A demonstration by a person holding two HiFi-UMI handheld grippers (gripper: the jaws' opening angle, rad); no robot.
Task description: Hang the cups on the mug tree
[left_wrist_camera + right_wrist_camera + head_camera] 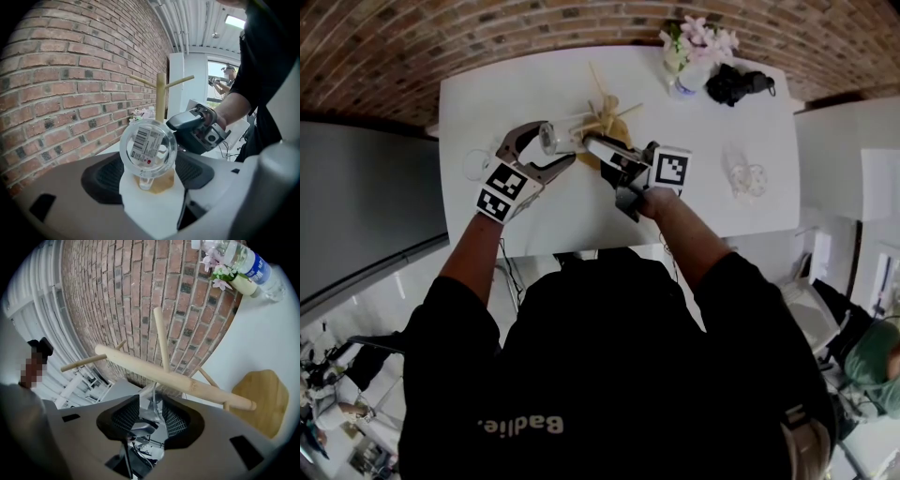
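A clear glass cup is pinched by its body between the jaws of the left gripper, above the white table and just beside the wooden mug tree. The jaws of the right gripper are kept slightly apart, with a thin glass edge standing between them, unpinched.

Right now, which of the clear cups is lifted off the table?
The clear cup between the jaws of the left gripper, beside the mug tree. It lies sideways, label showing. The other cups stand on the table.
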